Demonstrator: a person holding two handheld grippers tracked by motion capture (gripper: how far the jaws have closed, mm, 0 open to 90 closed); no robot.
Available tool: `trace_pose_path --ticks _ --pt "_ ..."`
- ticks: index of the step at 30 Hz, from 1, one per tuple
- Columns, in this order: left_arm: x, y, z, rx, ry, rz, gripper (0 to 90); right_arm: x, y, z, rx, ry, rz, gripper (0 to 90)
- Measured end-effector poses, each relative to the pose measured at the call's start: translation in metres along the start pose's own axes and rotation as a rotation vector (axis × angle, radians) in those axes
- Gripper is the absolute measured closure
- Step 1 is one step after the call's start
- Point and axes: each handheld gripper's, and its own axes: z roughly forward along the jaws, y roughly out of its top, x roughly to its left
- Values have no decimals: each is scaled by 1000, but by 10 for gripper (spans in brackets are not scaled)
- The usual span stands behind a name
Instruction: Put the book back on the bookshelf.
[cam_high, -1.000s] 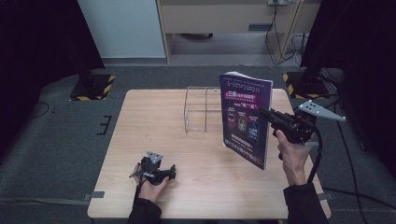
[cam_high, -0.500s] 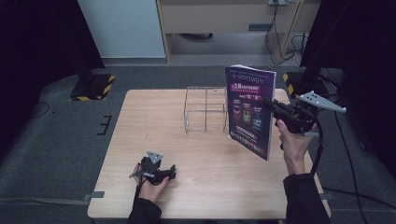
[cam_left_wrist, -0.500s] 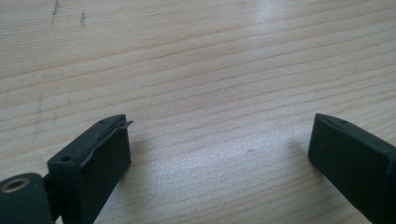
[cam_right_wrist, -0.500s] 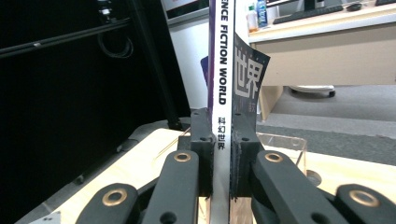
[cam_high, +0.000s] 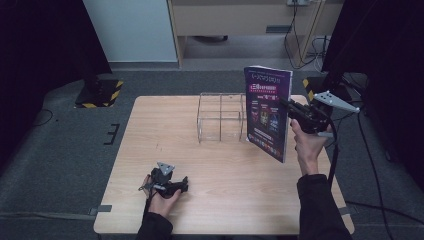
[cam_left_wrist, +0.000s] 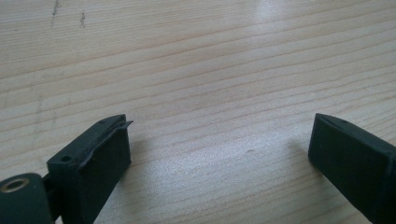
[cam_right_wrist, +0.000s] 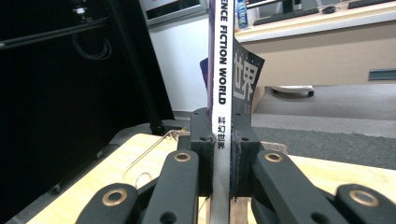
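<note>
A purple magazine stands upright in the air at the table's right side, just right of a wire rack. My right gripper is shut on its spine edge. In the right gripper view the white spine is clamped between the two black jaws, with the wire rack low behind it. My left gripper rests low on the wooden table near the front left. Its jaws stand wide apart in the left gripper view, where the left gripper has nothing between them but bare wood.
The rack's compartments hold nothing. Beyond the table lie grey floor, a white panel and a wooden cabinet with cables. Black curtains close both sides.
My right gripper has carried the magazine up and toward the far side, closer to the wire rack, and turned it more upright. The left gripper has stayed put.
</note>
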Motion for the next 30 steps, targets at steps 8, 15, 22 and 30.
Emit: trace_pose_path --ticks 8,15,22,30 --pt "0 0 0 0 1 1 47 -6 -4 17 -14 -34 4 831" --pt "0 0 0 0 1 1 47 -10 -11 35 -26 -60 4 831" --pt "0 0 0 0 1 1 47 -14 -17 47 -27 -79 6 831" --pt "0 0 0 0 1 1 47 -19 -30 60 -17 -104 13 831"
